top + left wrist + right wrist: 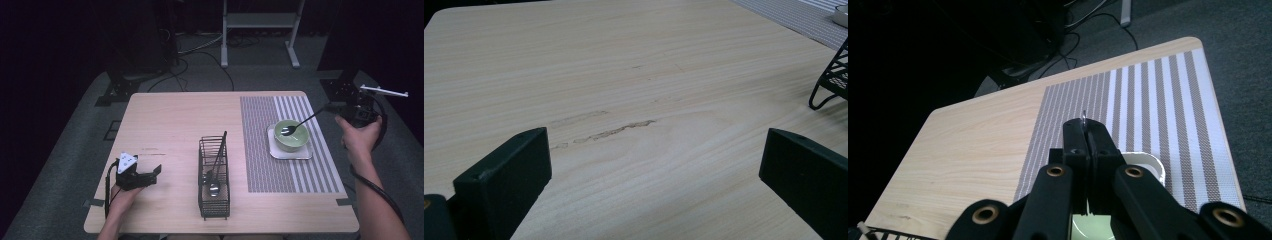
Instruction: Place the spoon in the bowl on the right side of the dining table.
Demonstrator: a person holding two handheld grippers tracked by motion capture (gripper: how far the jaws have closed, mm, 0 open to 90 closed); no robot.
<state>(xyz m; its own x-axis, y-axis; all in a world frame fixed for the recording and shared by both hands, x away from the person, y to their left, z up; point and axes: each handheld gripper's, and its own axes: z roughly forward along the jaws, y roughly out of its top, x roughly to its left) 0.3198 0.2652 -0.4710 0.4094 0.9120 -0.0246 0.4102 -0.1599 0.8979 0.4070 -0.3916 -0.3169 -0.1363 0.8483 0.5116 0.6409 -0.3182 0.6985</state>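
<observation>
Light wood-grain table [170, 125]. Directly on top: striped placemat [260, 150] on right half; black wire basket [214, 200] upright near front centre, just beside placemat.

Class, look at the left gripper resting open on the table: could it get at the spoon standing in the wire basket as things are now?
Probably yes. The left gripper is open and holds nothing, bare table lies between it and the wire basket, and the spoon handle sticks up above the rim.
</observation>
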